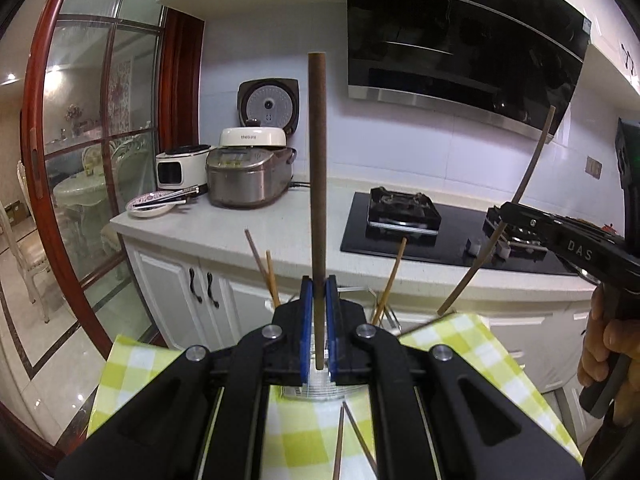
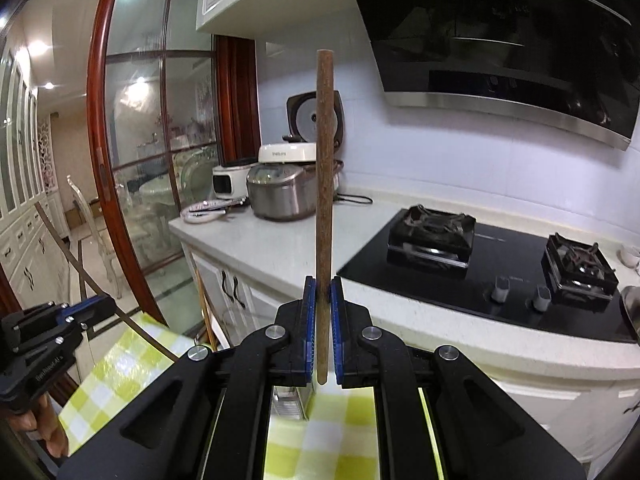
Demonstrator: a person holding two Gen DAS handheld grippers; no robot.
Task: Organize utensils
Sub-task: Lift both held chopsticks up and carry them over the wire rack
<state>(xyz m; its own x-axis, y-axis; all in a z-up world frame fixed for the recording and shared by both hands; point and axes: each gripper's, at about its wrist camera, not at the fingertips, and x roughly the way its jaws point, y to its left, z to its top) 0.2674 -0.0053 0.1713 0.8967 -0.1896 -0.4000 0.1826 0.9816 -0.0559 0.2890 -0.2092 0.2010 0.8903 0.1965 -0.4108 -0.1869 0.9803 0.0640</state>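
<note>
Chopsticks up in both hands, and the holder is a small target

Chopsticks first: the left gripper [image 1: 319, 320] has its blue jaws clamped on a dark brown chopstick [image 1: 317, 168], standing upright between the pads. Over on the right, the right gripper [image 2: 322, 328] is pinched on a second chopstick [image 2: 325, 184], also near vertical, gripped close to its lower end.

Below them sits the desk with its yellow checked cloth [image 1: 136, 364], and at its far edge a wire utensil holder [image 1: 382, 312] already has several chopsticks [image 1: 390, 276] leaning out of it. Two more loose chopsticks [image 1: 348, 440] lie on the cloth.

The worry, I'd say, is the grip. Each stick is held low, so most of its length rides above the jaws; any quick tilt could let it pivot or slide out. In the left view the right-hand stick leans noticeably. The sticks leaning in the holder crowd its mouth, too, so a careless entry could knock them or tip it off the edge.
</note>
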